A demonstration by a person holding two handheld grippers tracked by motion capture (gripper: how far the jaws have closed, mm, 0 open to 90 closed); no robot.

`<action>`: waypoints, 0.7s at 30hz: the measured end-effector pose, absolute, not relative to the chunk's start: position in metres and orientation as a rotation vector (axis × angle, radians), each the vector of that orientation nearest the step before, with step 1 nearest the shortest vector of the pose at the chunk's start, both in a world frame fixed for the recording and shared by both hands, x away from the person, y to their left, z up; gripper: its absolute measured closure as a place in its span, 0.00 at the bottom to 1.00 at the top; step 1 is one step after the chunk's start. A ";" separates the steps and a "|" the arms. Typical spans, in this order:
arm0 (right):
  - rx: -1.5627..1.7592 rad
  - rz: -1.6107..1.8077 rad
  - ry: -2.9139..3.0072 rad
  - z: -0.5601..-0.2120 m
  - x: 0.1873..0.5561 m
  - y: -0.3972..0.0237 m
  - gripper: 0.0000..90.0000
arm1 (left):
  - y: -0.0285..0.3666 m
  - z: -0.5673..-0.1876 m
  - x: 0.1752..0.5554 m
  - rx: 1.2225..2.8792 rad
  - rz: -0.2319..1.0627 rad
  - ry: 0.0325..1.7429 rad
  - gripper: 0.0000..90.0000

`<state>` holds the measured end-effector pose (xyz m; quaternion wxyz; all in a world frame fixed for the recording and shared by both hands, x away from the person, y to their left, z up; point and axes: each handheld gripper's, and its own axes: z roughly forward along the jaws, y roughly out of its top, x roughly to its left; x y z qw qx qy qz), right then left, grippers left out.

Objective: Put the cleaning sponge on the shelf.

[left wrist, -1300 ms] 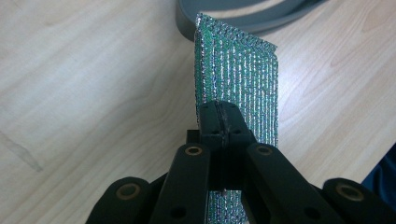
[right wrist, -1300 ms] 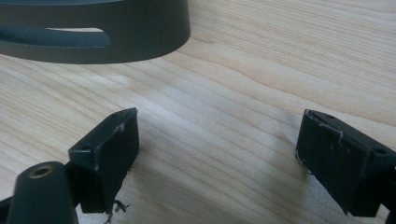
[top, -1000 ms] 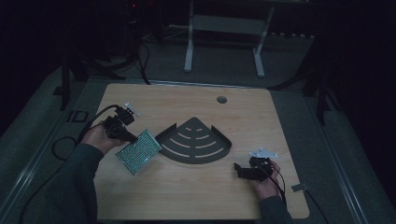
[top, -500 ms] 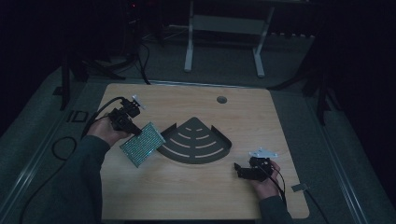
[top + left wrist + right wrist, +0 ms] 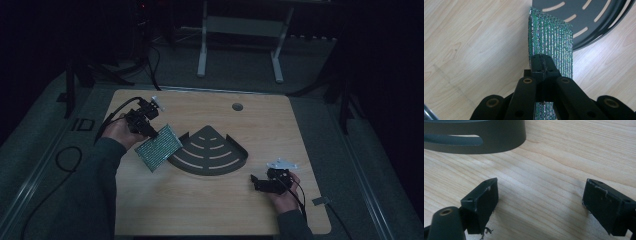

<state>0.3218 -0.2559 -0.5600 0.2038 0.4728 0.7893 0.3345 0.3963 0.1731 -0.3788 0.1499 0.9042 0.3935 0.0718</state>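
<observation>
At the left of the high view, the person's left hand is holding the left tool over the light wooden desk. This tool's two black jaws are pressing together on the near edge of a flat, rectangular, glittering green mesh pad. In the left gripper view the left tool is showing no gap between its jaws apart from the pad's thickness, and the green mesh pad is standing nearly on edge, running away from the jaws. Whether its lower end is touching the desk cannot be told.

The pad's far corner is lying just beside, and seemingly over, the rim of a dark grey, fan-shaped slotted metal tray, which is resting flat at the middle of the desk. In the left gripper view the slotted tray is sitting at the upper right, beyond the pad.

A small round dark hole is sitting in the desk near its far edge.

At the right, the person's right hand is holding the right tool low, near the front right of the desk, well apart from the pad. In the right gripper view the right tool is standing wide open, its jaws gripping nothing, bare desk lying between them and the tray's curved wall sitting ahead at the upper left.
</observation>
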 end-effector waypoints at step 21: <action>1.318 0.934 2.203 -0.560 0.322 -0.256 0.14 | 0.150 -0.383 0.415 2.611 0.182 1.136 1.00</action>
